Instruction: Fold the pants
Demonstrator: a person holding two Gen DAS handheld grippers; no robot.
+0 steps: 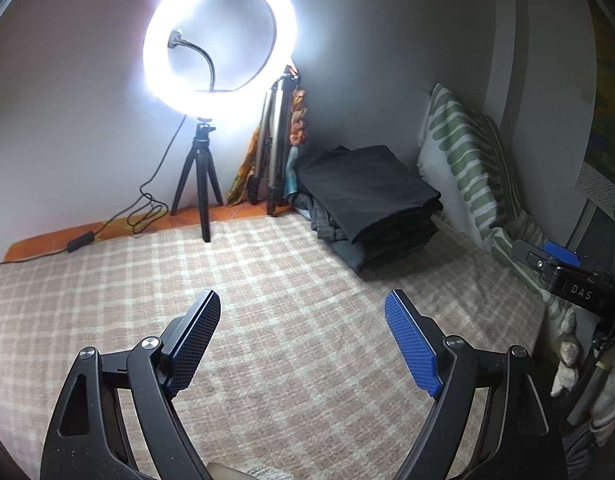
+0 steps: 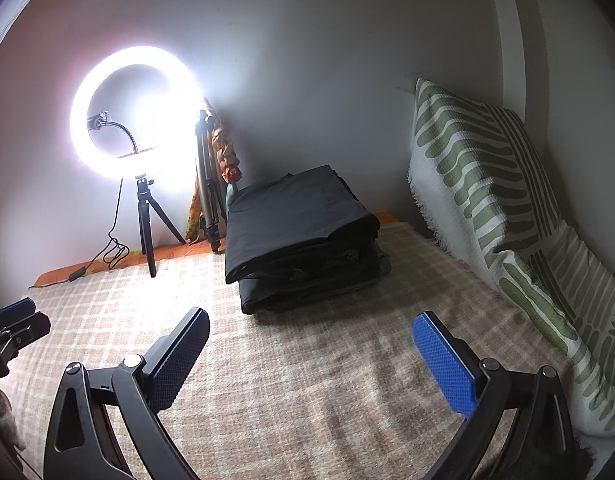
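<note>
A stack of folded dark pants [image 1: 367, 196] lies at the far side of the checked bed cover [image 1: 267, 280], near the wall; it also shows in the right wrist view [image 2: 299, 232]. My left gripper [image 1: 303, 300] is open and empty, hovering above the bare cover well in front of the stack. My right gripper [image 2: 311, 320] is open and empty, just in front of the stack. The right gripper shows at the right edge of the left wrist view [image 1: 563, 268]. The left gripper shows at the left edge of the right wrist view [image 2: 15, 320].
A lit ring light on a small black tripod [image 1: 203, 184] stands at the back left, its cable [image 1: 119, 220] trailing over the orange sheet edge. A folded silver tripod [image 1: 273, 152] leans in the corner. A green-striped pillow [image 2: 507, 220] lines the right side.
</note>
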